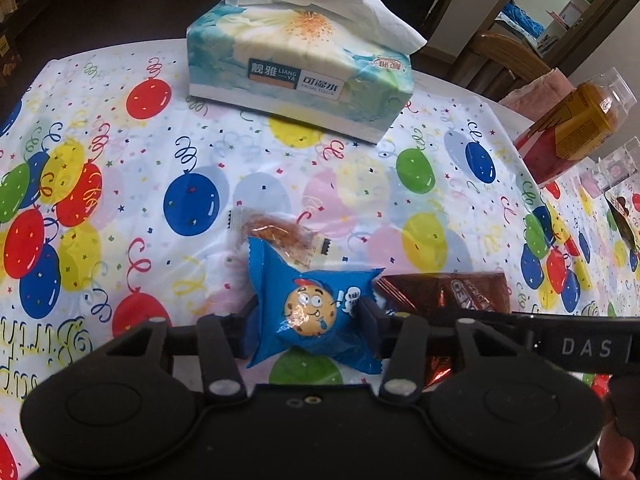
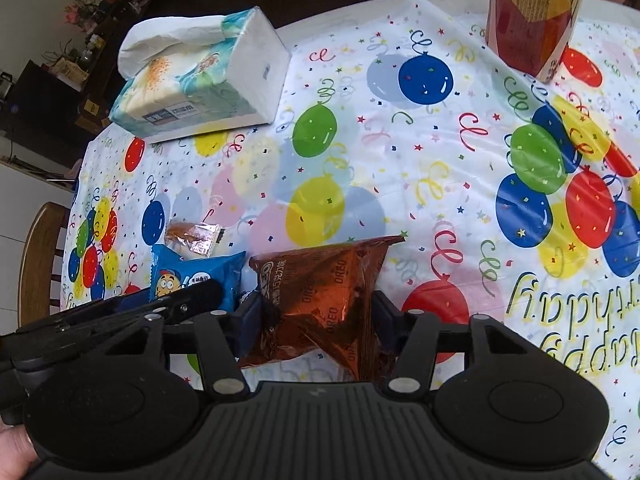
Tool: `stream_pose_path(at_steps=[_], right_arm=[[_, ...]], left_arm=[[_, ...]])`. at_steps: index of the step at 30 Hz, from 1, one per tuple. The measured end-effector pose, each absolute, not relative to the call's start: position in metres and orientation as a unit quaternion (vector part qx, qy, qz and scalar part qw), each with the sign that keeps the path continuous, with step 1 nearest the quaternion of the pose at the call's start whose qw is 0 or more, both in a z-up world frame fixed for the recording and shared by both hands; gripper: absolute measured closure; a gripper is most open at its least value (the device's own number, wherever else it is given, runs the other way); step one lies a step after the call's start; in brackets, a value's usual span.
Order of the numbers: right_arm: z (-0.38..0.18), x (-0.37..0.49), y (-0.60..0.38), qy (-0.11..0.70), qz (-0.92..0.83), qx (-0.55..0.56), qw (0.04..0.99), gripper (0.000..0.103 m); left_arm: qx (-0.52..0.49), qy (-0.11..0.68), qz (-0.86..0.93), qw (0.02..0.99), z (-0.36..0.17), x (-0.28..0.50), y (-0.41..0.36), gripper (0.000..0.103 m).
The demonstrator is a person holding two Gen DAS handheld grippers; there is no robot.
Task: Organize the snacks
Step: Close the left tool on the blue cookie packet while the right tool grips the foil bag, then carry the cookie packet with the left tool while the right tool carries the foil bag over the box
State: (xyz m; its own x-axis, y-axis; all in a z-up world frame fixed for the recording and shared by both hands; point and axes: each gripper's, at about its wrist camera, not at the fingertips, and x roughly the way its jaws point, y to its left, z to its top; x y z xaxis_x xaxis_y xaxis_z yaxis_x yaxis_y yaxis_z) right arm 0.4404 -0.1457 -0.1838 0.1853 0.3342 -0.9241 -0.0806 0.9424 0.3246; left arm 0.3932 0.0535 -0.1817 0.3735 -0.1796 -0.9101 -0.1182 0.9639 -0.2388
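Observation:
A blue cookie packet (image 1: 308, 308) with a cartoon cookie face sits between the fingers of my left gripper (image 1: 308, 318), which is shut on it. In the right wrist view, a brown foil Oreo packet (image 2: 320, 300) is pinched in my right gripper (image 2: 320, 322), also shut. The two packets are side by side, the blue cookie packet (image 2: 196, 276) to the left of the Oreo packet (image 1: 444, 292). A small clear-wrapped snack (image 1: 276, 236) lies on the tablecloth just beyond the blue packet. Whether the held packets touch the cloth I cannot tell.
A balloon-print tablecloth (image 2: 400, 140) covers the table. A tissue pack (image 1: 300, 68) stands at the far side. A tall red and yellow snack canister (image 2: 532, 12) stands at the far right. A wooden chair (image 2: 40, 256) is beside the table's left edge.

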Motion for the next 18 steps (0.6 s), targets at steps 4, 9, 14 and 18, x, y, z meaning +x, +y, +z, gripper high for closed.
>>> stream_pose_path(at_steps=[4, 9, 14, 18], right_arm=[[-0.175, 0.435, -0.149, 0.616, 0.136, 0.100, 0.769, 0.049], [-0.161, 0.425, -0.154, 0.611, 0.140, 0.101, 0.773, 0.049], [-0.142, 0.412, -0.158, 0.600, 0.150, 0.101, 0.779, 0.050], [-0.122, 0.398, -0.163, 0.591, 0.156, 0.100, 0.785, 0.050]], left_arm=[[-0.134, 0.558, -0.018, 0.819, -0.177, 0.387, 0.054, 0.058], [-0.135, 0.556, -0.020, 0.820, -0.167, 0.378, 0.054, 0.058], [-0.134, 0.550, -0.023, 0.824, -0.153, 0.366, 0.056, 0.058], [-0.138, 0.546, -0.028, 0.826, -0.141, 0.354, 0.057, 0.058]])
